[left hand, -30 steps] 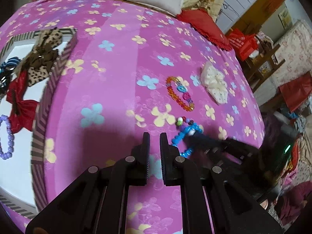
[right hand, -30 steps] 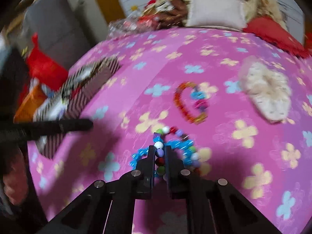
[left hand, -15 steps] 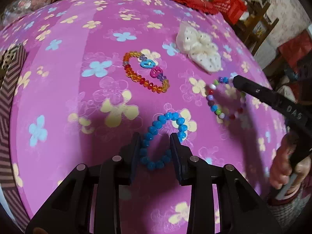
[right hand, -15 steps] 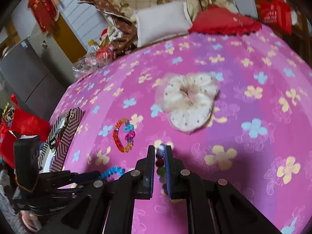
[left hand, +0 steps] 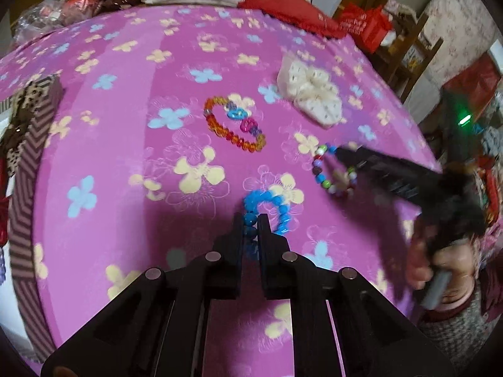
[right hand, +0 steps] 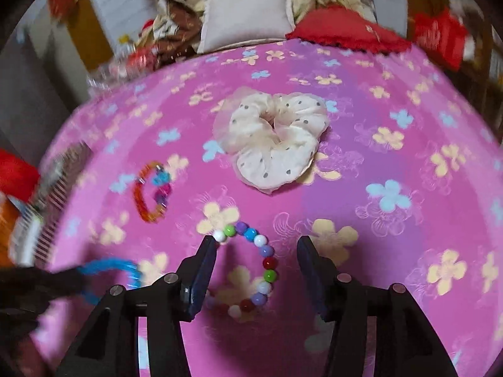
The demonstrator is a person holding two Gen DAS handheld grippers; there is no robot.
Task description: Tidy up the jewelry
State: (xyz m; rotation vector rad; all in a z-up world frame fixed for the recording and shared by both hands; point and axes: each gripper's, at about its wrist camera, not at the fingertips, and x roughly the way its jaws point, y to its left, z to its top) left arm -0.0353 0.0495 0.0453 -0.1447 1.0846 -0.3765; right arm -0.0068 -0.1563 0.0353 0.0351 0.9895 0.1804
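Already the striped cardboard box point(left hand: 30, 144) at the left edge of the surface point(left hand: 125, 172) holds some hair bows, so part of the sorting looks done. Four pieces remain out on the pink flowered cloth. The left hand-held gripper point(left hand: 250, 220) is pinched narrow on the blue beaded bracelet point(left hand: 267, 202), whose loop trails beyond the tips. The right hand-held gripper point(right hand: 256, 245) stands wide, its fingers straddling the multicoloured beaded bracelet point(right hand: 264, 267), which lies flat on the cloth, unheld. Further off lie the orange beaded bracelet point(left hand: 232, 124) and the cream dotted fabric scrunchie point(right hand: 272, 138), both untouched. Roughly, these four still need boxing.
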